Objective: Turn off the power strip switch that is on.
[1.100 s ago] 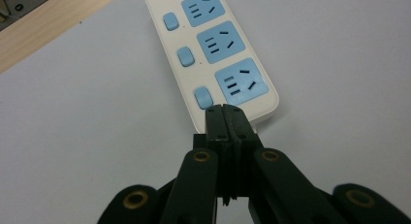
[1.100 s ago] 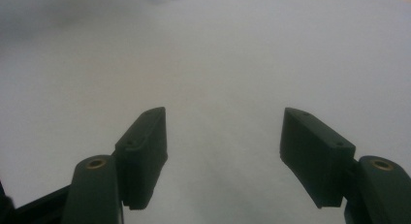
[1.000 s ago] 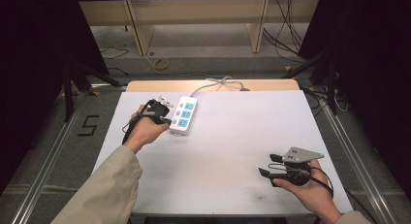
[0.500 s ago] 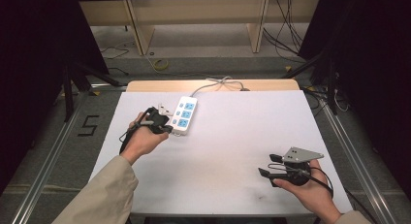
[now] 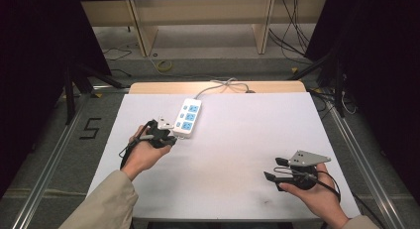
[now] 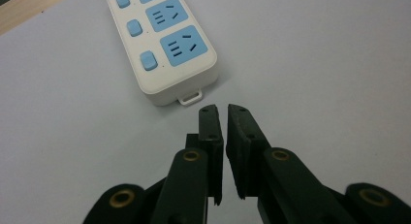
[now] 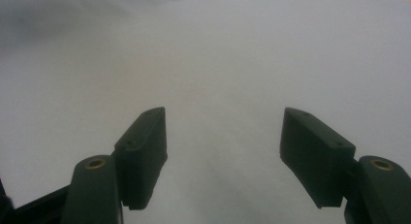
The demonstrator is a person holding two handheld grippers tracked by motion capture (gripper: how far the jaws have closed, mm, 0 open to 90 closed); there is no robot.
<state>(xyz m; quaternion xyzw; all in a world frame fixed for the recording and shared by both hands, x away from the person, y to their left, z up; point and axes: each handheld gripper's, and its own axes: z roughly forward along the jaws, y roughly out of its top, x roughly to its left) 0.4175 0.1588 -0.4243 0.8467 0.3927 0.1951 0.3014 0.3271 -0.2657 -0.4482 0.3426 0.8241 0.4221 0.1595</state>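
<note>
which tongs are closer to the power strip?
Left. The left tongs sit just off the near end of the power strip; the right tongs are far across the table.

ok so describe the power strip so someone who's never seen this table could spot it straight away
On the white table, look toward the far edge, left of centre, just ahead of the left gripper. The power strip lies there flat, its grey cord running off the far edge. It is a white bar with blue sockets and blue buttons, the only such thing on the sheet.
</note>
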